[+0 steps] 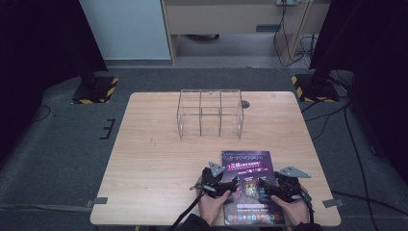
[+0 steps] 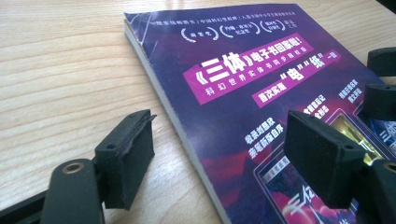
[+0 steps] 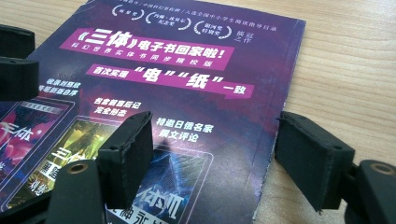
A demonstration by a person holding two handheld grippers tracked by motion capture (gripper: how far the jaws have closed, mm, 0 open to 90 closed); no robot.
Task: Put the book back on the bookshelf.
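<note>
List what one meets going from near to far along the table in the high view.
Book with left gripper and right gripper at its sides → bare table → clear divided rack.

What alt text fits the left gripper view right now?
A purple book lies flat on a wooden table, its left edge between the open black jaws of the left gripper, which straddle it without pressing. The right gripper shows at the picture's right edge.

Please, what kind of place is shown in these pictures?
Probably a lab or recording studio, not a home: a bare wooden table on grey carpet, black stands with hazard-striped bases, and loose cables on the floor beside plain office furniture.
</note>
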